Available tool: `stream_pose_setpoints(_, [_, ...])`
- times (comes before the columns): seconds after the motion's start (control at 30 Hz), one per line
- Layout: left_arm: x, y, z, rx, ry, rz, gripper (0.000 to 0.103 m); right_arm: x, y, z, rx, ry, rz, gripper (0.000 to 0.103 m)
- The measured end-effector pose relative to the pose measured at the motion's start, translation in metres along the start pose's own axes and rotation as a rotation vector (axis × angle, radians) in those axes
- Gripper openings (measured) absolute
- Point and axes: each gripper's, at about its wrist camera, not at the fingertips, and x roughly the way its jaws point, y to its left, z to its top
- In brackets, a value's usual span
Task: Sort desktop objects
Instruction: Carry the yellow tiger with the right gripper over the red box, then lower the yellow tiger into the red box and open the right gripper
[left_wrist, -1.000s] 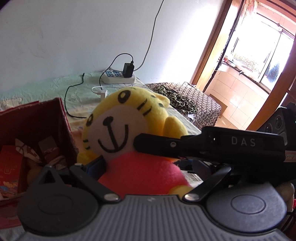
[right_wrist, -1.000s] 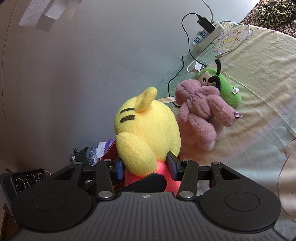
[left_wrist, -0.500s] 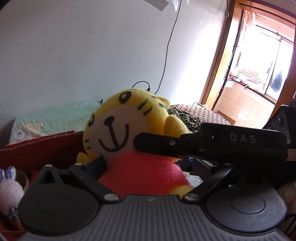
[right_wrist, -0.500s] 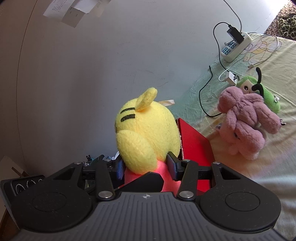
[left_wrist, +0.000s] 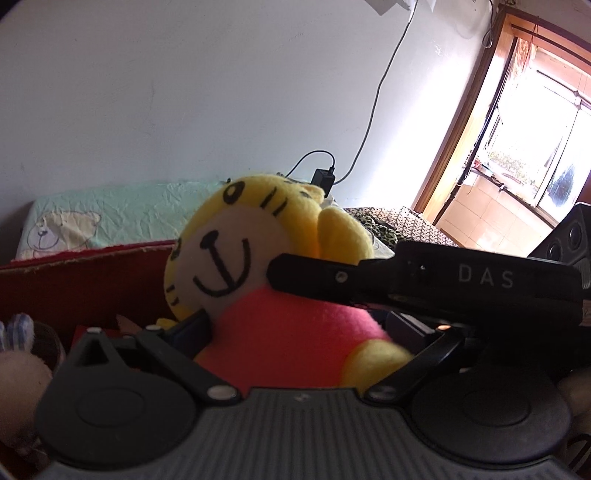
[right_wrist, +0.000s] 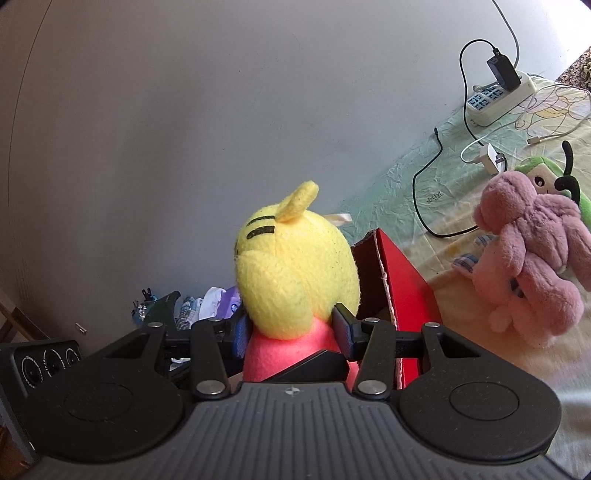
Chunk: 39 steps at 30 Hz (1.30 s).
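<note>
Together, both grippers are clamping the tiger plush (right_wrist: 295, 258): right gripper (right_wrist: 291, 330) pinching its pink body; left gripper (left_wrist: 295, 332) likewise; red box (right_wrist: 397, 280) at three o'clock.

Both wrist views sit close behind the yellow tiger plush (left_wrist: 258, 273), seeing its face and its back.

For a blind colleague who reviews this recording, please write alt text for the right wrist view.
The right gripper is closed on the pink body of a yellow tiger plush, seen from behind against a grey wall. Just right of it stands a red box; farther right, a pink plush, a green plush and a power strip lie on a pale sheet.
</note>
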Motion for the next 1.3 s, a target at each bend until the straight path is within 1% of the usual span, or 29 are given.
stream_pose_setpoints(0.1, [0.010,0.011,0.000,-0.011,0.014,-0.007,0.099,0.012,-0.001,0.001,-0.008,0.008,-0.023,0.049])
stream_pose_setpoints(0.2, [0.020,0.014,-0.001,-0.009,0.043,0.009,0.098,0.020,-0.001,0.001,-0.028,0.006,-0.055,0.048])
stream_pose_setpoints(0.37, [0.029,0.024,-0.008,0.000,0.076,0.036,0.099,0.036,-0.001,-0.001,-0.077,0.031,-0.138,0.047])
stream_pose_setpoints(0.47, [0.031,0.030,-0.009,-0.007,0.084,0.036,0.100,0.044,-0.007,-0.004,-0.052,0.065,-0.154,0.046])
stream_pose_setpoints(0.63, [0.039,0.041,-0.011,-0.038,0.115,0.033,0.103,0.049,-0.001,-0.006,-0.121,0.059,-0.175,0.048])
stream_pose_setpoints(0.73, [0.039,0.043,-0.012,-0.048,0.122,0.028,0.103,0.053,0.002,-0.007,-0.169,0.051,-0.206,0.050])
stream_pose_setpoints(0.83, [0.040,0.043,-0.012,-0.029,0.122,0.030,0.103,0.054,0.003,-0.008,-0.189,0.050,-0.204,0.052])
stream_pose_setpoints(0.9, [0.041,0.043,-0.012,-0.024,0.128,0.024,0.103,0.054,0.001,-0.007,-0.179,0.048,-0.201,0.053])
stream_pose_setpoints(1.1, [0.045,0.053,-0.011,-0.078,0.163,-0.013,0.102,0.050,-0.004,-0.004,-0.122,0.031,-0.180,0.055])
stream_pose_setpoints(1.3, [0.046,0.045,-0.012,-0.034,0.170,0.027,0.102,0.041,-0.001,0.001,-0.134,-0.059,-0.168,0.057])
